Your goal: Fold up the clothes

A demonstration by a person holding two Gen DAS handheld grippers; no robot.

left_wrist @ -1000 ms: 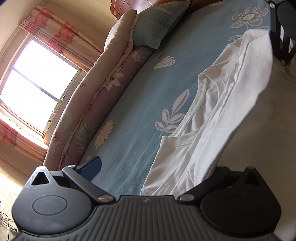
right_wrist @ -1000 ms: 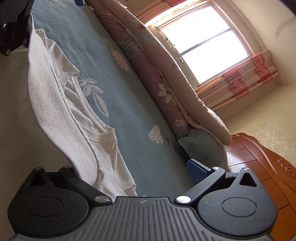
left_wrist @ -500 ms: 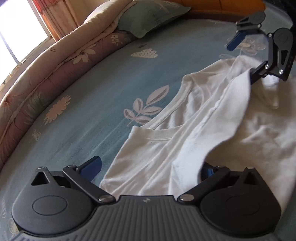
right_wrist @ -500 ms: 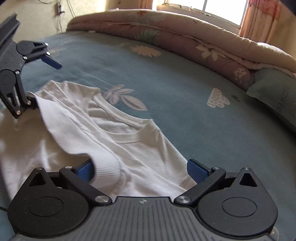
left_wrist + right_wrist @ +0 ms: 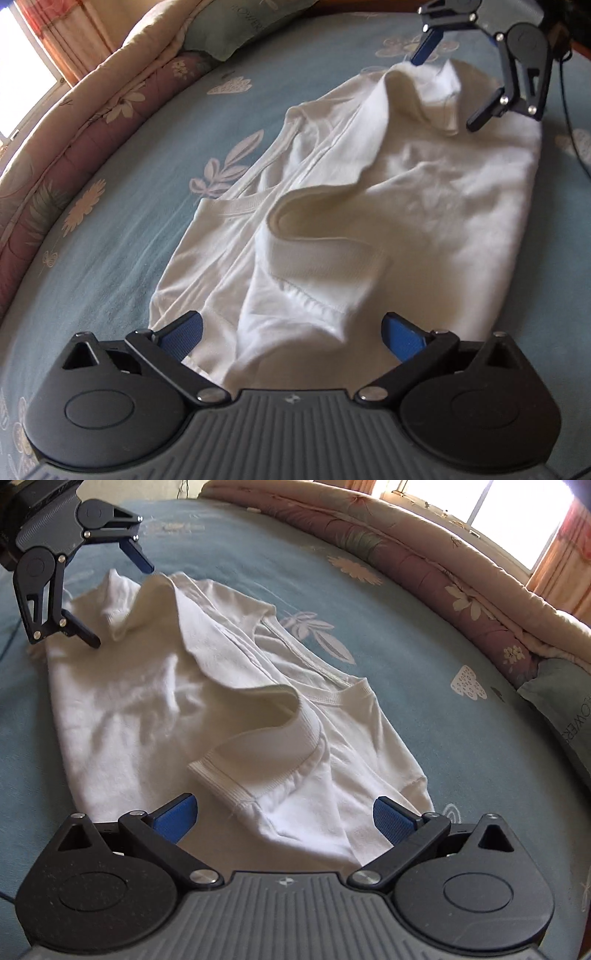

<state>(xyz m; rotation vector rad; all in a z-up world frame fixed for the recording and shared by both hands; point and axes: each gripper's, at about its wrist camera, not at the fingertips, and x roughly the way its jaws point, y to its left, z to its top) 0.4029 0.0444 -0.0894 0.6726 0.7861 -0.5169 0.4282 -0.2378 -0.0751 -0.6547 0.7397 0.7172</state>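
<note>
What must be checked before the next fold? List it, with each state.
1. Left gripper free of cloth: ok; its fingers are apart and hold nothing.
2. Right gripper free of cloth: ok; it is open, with the shirt lying between its fingers, ungripped.
3. White shirt resting on the bed sheet: ok.
4. Ribbed hem laid flat: not ok; it arches up in a loop.
5. Folded layer smooth: not ok; a ridge runs towards the far corner.
6. Sleeves tucked in: cannot tell; they are hidden under the folded layer.
</note>
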